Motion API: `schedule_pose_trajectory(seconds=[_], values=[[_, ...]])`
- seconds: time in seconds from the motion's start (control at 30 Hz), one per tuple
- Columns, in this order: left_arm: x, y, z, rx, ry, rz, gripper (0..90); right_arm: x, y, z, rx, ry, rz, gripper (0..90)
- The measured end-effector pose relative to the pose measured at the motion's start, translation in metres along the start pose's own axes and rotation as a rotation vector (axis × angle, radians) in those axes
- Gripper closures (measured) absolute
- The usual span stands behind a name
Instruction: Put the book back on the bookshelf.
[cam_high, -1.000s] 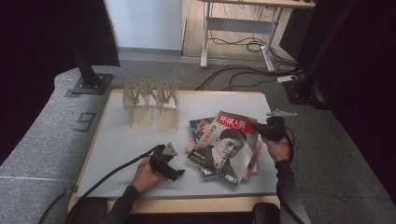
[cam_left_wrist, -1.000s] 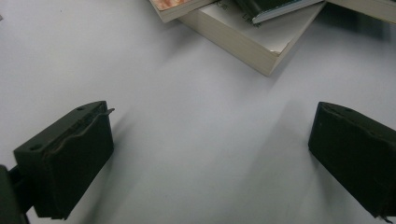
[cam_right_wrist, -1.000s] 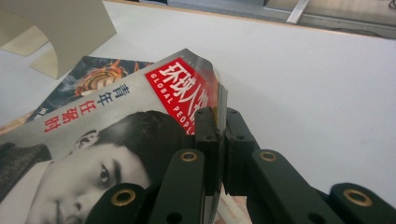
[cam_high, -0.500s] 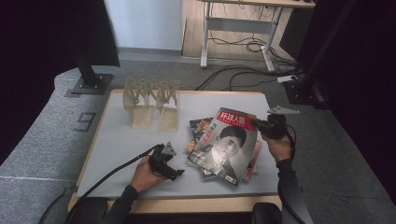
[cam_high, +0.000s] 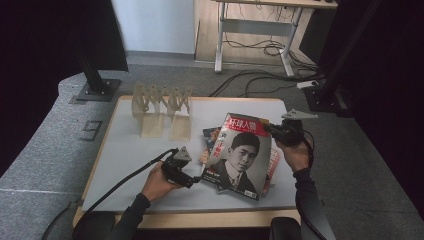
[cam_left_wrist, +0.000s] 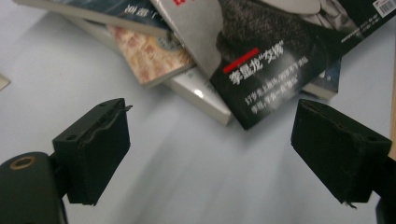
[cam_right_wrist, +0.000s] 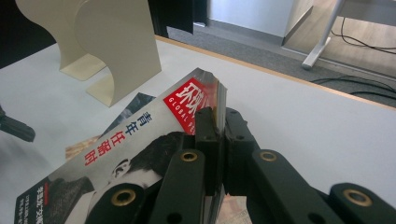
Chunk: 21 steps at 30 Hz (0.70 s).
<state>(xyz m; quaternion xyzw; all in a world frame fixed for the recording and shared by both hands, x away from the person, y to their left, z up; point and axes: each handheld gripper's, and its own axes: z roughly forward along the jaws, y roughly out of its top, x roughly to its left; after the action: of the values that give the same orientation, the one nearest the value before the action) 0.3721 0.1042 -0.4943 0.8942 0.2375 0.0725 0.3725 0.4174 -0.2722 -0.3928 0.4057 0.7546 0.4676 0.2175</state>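
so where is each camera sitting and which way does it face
high view: above the person's side, facing forward and down on the table; both forearms and both grippers show.
left gripper view: on the left gripper, looking along its open jaws at the magazine.
right gripper view: on the right gripper, facing the bookends.
Shared: all three show the magazine.

Ahead of the left gripper (cam_left_wrist: 210, 158), the top magazine (cam_left_wrist: 275, 60) is cut off by the upper edge and hides most of the magazines beneath (cam_left_wrist: 154, 51); its small print is unreadable. The right gripper (cam_right_wrist: 217, 140) jaws cover the cover's corner, and the stand (cam_right_wrist: 116, 42) beyond runs off the top.
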Motion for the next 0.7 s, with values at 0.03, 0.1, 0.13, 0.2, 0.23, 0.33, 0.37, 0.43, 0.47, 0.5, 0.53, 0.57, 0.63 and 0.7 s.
schedule_pose_trajectory(seconds=[0.03,0.1,0.13,0.2,0.23,0.33,0.37,0.43,0.47,0.5,0.53,0.57,0.63,0.7], values=[[0.000,0.002,0.001,0.003,-0.003,0.004,12.1,0.001,0.000,0.000,-0.003,0.002,-0.002,85.9],[0.000,0.006,0.004,0.004,-0.006,0.010,12.3,0.002,0.001,-0.001,-0.006,0.004,-0.007,85.9],[0.000,0.008,0.005,0.000,-0.011,0.007,12.6,0.003,0.002,-0.001,-0.007,0.007,-0.009,85.9],[0.001,0.012,0.007,0.003,-0.015,0.007,12.8,0.004,0.003,-0.003,-0.012,0.009,-0.013,85.9],[0.001,0.014,0.009,0.005,-0.013,0.009,12.9,0.005,0.003,-0.004,-0.014,0.011,-0.016,85.9],[0.003,0.020,0.012,0.007,-0.019,0.008,13.5,0.007,0.005,-0.006,-0.018,0.018,-0.022,85.9],[0.004,0.022,0.014,0.011,-0.015,0.012,13.5,0.008,0.005,-0.006,-0.019,0.021,-0.025,85.9],[0.005,0.026,0.016,0.012,-0.017,0.019,13.6,0.010,0.006,-0.007,-0.020,0.029,-0.029,85.9],[0.007,0.028,0.017,0.009,-0.023,0.014,14.1,0.011,0.006,-0.007,-0.020,0.034,-0.030,85.9],[0.008,0.030,0.018,0.012,-0.028,0.013,14.1,0.012,0.006,-0.007,-0.022,0.038,-0.033,85.9],[0.009,0.032,0.020,0.016,-0.026,0.018,14.1,0.013,0.007,-0.007,-0.022,0.042,-0.034,85.9],[0.010,0.033,0.022,0.019,-0.025,0.025,14.2,0.014,0.007,-0.007,-0.024,0.047,-0.035,85.9],[0.011,0.037,0.025,0.017,-0.035,0.027,14.5,0.016,0.008,-0.007,-0.027,0.055,-0.038,85.9],[0.012,0.040,0.029,0.020,-0.045,0.028,14.5,0.019,0.008,-0.008,-0.032,0.062,-0.040,85.9]])
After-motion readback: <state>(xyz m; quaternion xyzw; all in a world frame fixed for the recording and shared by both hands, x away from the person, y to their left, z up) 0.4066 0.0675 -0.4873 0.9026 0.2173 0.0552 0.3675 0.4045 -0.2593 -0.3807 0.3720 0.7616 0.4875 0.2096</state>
